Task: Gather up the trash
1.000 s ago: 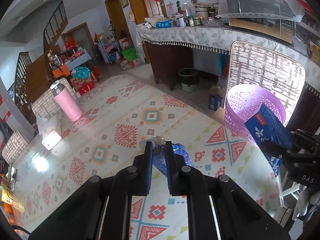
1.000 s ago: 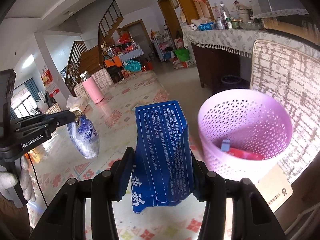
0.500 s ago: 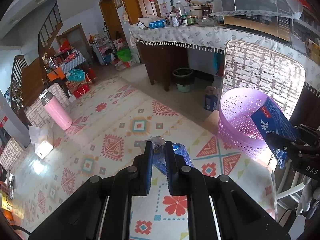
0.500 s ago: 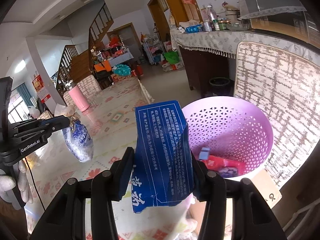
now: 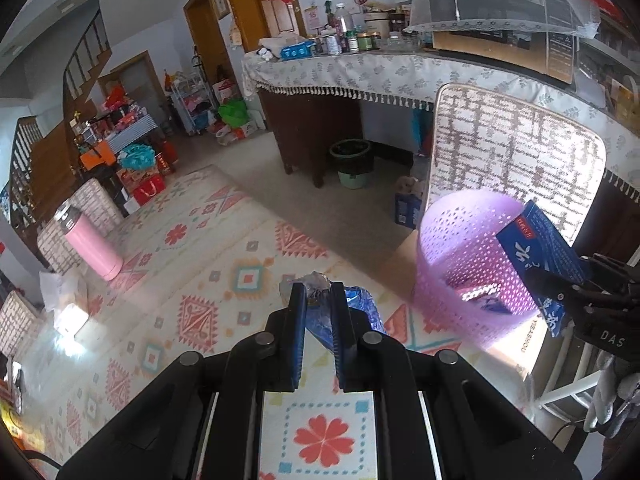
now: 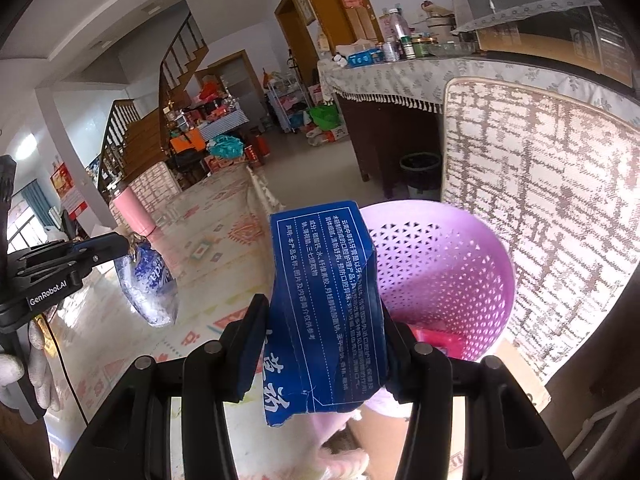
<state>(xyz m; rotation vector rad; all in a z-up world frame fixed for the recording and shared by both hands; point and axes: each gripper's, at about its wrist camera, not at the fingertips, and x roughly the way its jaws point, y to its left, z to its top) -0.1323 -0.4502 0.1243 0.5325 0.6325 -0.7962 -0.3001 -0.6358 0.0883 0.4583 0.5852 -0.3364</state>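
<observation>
My right gripper (image 6: 320,312) is shut on a crumpled blue carton (image 6: 326,300) with white print, held just over the near rim of the purple perforated basket (image 6: 452,280). The basket holds red and blue scraps. From the left wrist view the same blue carton (image 5: 540,248) juts over the purple basket (image 5: 452,264), carried by my right gripper (image 5: 560,284). My left gripper (image 5: 318,292) is shut on the top of a crinkled blue-and-clear plastic bag (image 5: 360,308). That bag (image 6: 148,292) hangs below my left gripper (image 6: 128,242), left of the basket.
A patterned mat (image 5: 192,280) covers the floor, with a pink flask (image 5: 90,242) standing at its far left. A woven panel (image 6: 540,200) leans behind the basket. Beyond stand a cloth-covered table (image 5: 360,72), a dark bin (image 5: 352,162) and a cardboard sheet (image 6: 516,376) under the basket.
Both grippers have travelled toward the basket with their loads. The blue carton now overhangs the basket's rim, and the basket looms larger and closer in both views.
</observation>
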